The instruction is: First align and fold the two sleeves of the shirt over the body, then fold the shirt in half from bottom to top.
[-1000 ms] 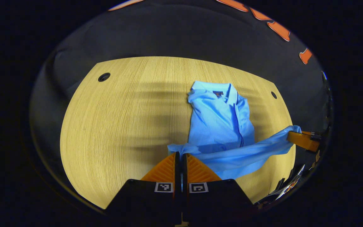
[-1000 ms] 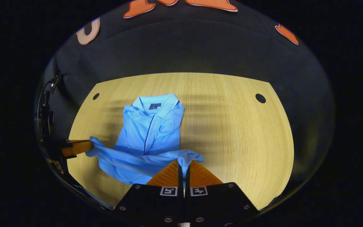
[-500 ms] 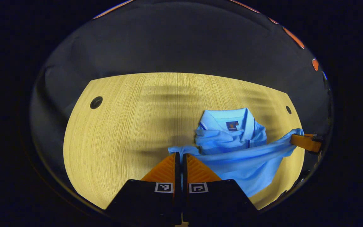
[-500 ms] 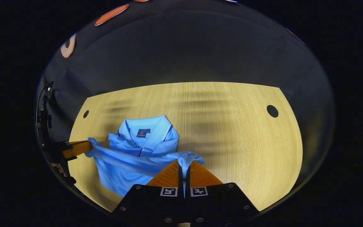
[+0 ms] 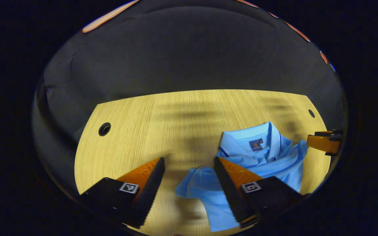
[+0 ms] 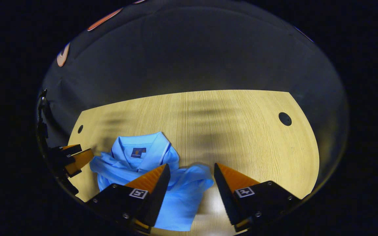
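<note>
A dark cloth wall closes off the far side of my booth, and in front of it lies one pale wooden tabletop with rounded corners. I count two round cable holes in it, one toward the far left and one toward the far right in the left gripper view.

There is one light blue shirt, lying on the tabletop on the near side with its collar toward the wall. The lower part is doubled up over the body, the folded edge bunched and rumpled just below the collar. Inside the collar sits a small dark label with an orange mark; I cannot read any writing on it. A thin dark stripe runs along the collar edge.

My left tongs stand wide apart, gripping nothing, with a loose corner of the shirt lying between the fingers. My right tongs are equally wide apart and empty, the opposite corner of the fold lying between them. Each carries two small black-and-white square markers, one per finger. In the right gripper view the left tongs show at the left edge, just beside the shirt's side.

Beyond the collar the tabletop is bare wood to the far edge, and both sides of the shirt leave open surface.
</note>
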Action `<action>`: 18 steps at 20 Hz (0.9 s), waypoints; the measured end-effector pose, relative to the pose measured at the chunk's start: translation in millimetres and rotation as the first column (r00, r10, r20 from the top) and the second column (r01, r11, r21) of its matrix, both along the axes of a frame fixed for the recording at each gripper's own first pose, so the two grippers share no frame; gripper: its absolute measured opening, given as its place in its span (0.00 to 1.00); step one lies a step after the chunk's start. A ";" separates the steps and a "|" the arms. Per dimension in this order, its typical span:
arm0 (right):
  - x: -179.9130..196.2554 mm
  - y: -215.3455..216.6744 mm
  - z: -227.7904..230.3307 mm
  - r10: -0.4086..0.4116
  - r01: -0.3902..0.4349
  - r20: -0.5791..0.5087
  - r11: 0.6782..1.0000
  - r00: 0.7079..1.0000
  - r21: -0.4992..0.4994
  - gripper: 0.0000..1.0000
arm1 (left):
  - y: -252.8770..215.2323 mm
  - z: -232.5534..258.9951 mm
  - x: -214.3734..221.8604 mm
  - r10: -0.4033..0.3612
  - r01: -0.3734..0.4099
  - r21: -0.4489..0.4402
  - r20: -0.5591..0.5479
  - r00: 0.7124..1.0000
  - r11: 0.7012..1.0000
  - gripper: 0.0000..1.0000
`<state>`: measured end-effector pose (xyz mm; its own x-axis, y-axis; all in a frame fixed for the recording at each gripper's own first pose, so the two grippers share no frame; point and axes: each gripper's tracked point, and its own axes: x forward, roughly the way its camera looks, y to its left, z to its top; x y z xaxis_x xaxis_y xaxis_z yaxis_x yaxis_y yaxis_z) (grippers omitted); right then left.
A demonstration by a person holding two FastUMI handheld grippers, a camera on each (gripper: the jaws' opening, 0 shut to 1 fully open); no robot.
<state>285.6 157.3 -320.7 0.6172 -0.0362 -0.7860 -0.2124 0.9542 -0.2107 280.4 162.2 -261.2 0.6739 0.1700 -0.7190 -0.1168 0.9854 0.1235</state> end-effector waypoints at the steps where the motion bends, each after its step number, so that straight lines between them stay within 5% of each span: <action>1: -0.9 -0.1 2.7 -0.004 0.004 0.007 1.000 1.000 0.001 0.94 | 3.0 7.9 -0.2 0.000 -0.001 0.018 0.020 1.000 1.000 1.00; 9: -45.5 24.4 88.0 0.071 -0.071 0.207 0.997 0.976 -0.006 0.99 | 3.6 124.2 -37.1 -0.033 0.014 0.070 0.277 0.960 0.997 1.00; 18: -172.0 61.8 187.7 0.146 -0.180 0.435 0.983 0.889 0.038 0.99 | -15.9 238.2 -153.9 -0.126 0.047 0.162 0.519 0.845 0.986 1.00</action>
